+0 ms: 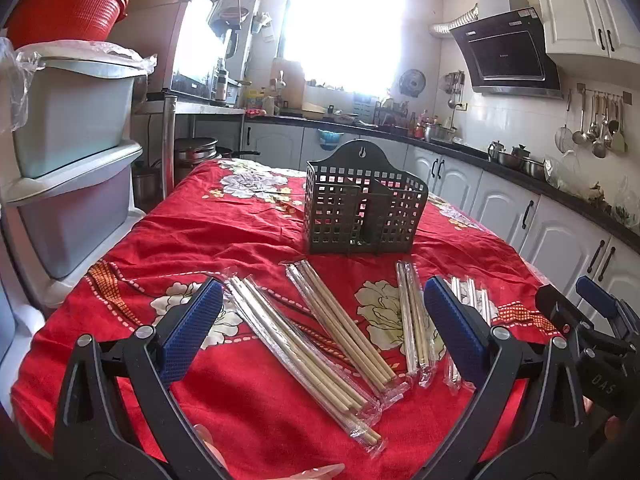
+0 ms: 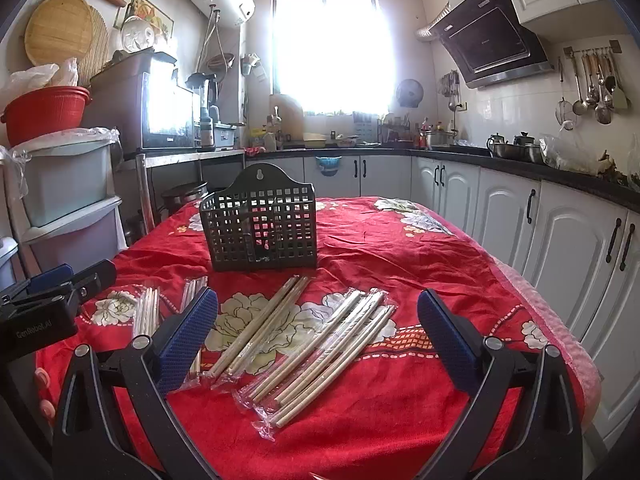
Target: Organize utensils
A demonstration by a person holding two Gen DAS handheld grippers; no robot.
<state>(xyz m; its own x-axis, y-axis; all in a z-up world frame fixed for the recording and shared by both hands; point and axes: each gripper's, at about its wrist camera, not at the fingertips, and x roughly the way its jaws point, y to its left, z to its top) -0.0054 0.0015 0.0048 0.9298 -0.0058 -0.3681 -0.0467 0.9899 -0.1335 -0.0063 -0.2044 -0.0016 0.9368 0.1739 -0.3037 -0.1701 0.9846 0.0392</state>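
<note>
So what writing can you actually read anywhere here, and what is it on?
"DAS": right hand-held gripper body, seen from the left camera.
"GenRobot.AI": left hand-held gripper body, seen from the right camera.
Range hood logo and microwave badge: too small to read.

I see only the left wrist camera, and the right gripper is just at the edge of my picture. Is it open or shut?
Observer: Open. In the right wrist view, the right gripper has its fingers wide apart and holds nothing.
Operator: What lies in front of it?
Observer: Two wrapped packs of chopsticks lie on the cloth between its fingers: the larger bundle and, to its left, the smaller bundle.
Operator: Is the holder straight ahead of it?
Observer: Not quite. The utensil holder stands upright behind the bundles, left of the gripper's centre line.
</note>
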